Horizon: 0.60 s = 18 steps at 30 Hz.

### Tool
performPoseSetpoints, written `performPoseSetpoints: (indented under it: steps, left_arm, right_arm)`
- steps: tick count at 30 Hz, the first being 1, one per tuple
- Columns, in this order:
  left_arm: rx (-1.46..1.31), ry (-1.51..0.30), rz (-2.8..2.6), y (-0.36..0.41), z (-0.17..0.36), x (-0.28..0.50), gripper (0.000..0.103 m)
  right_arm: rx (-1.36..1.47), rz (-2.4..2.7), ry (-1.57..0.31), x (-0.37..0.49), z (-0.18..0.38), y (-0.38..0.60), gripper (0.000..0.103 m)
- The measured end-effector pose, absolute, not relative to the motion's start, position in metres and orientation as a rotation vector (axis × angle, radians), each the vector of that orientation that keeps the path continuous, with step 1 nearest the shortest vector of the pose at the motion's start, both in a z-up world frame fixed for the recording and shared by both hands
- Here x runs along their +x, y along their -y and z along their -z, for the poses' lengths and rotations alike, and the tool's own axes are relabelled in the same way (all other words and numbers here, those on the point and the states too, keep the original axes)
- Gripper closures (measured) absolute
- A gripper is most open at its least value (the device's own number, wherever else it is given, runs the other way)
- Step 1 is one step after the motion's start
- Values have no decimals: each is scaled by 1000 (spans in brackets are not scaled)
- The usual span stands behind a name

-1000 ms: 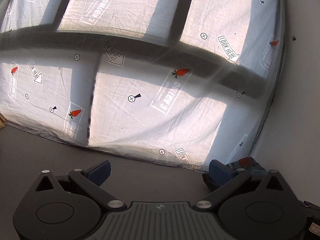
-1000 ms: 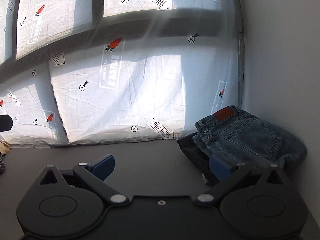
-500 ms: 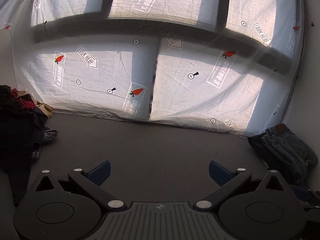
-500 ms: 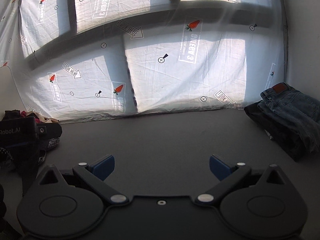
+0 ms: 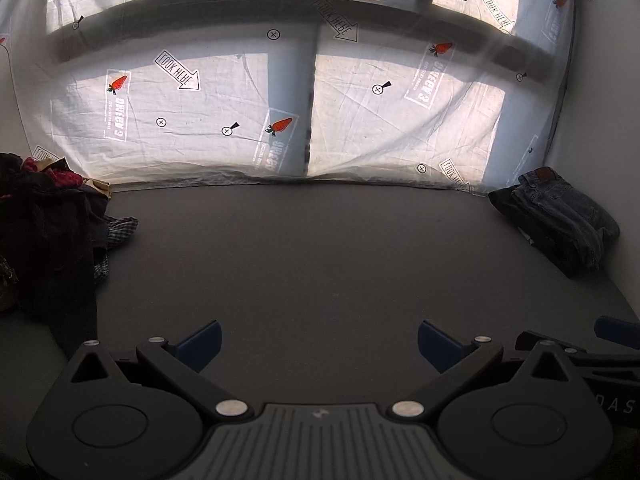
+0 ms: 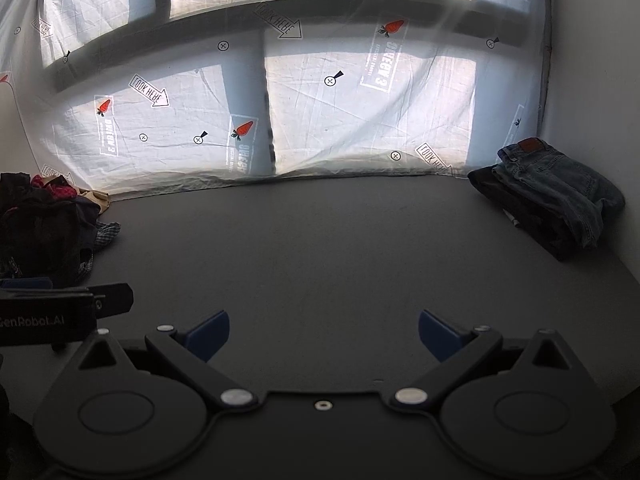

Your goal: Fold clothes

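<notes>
Folded blue jeans (image 5: 560, 212) (image 6: 556, 192) lie stacked on a dark garment at the far right of the dark table (image 5: 320, 248) (image 6: 320, 248). A heap of unfolded dark clothes (image 5: 44, 232) (image 6: 44, 220) with red and checked cloth sits at the far left. My left gripper (image 5: 318, 344) is open over the table's near middle, holding nothing. My right gripper (image 6: 323, 336) is open too, empty, beside it. The right gripper's blue tip shows at the left view's right edge; the left gripper's body shows at the right view's left edge.
A white printed sheet (image 5: 300, 92) (image 6: 300, 92) with carrots and "LOOK HERE" arrows hangs across the back, lit from behind. A white wall (image 5: 600, 120) closes the right side. Bare dark table surface lies between the two clothes piles.
Both grippers have pulled back from the jeans at the right and swung left toward the table's middle. The whole table and the left clothes heap have come into view. Jaws stayed open.
</notes>
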<state>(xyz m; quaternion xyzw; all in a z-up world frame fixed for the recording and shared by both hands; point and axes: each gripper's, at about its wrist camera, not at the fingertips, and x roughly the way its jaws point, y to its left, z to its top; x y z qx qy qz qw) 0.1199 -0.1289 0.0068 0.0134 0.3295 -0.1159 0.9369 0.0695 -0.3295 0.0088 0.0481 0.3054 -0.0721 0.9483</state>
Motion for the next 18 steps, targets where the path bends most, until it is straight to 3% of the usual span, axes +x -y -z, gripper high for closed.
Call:
performPoseSetpoints:
  steps: [18]
  left_arm:
    - [14, -650, 224, 84, -5, 97, 0]
  right_arm:
    - [81, 128, -601, 52, -8, 288, 1]
